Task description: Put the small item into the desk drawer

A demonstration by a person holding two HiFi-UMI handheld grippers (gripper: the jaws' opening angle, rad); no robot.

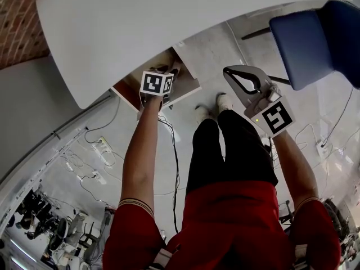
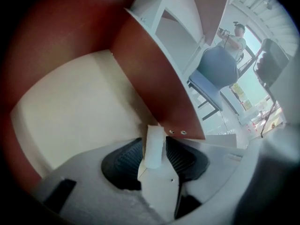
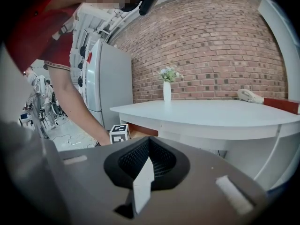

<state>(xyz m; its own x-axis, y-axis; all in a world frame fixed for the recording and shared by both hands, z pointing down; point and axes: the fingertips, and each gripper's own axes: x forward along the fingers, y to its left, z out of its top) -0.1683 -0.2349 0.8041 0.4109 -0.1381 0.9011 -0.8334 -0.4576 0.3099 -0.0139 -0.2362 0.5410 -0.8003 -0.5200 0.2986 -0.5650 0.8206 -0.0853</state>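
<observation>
The small white rectangular block (image 2: 154, 144) stands between the parted black pads of the left claw (image 2: 155, 151), released, inside the open red-brown wooden drawer (image 2: 154, 78) under the white table (image 1: 169, 16). The right claw (image 3: 149, 145), well apart, is clenched and empty.

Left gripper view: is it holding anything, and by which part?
A small white rectangular block stands between the left gripper's black ribbed pads; whether they grip its sides can't be told.
</observation>
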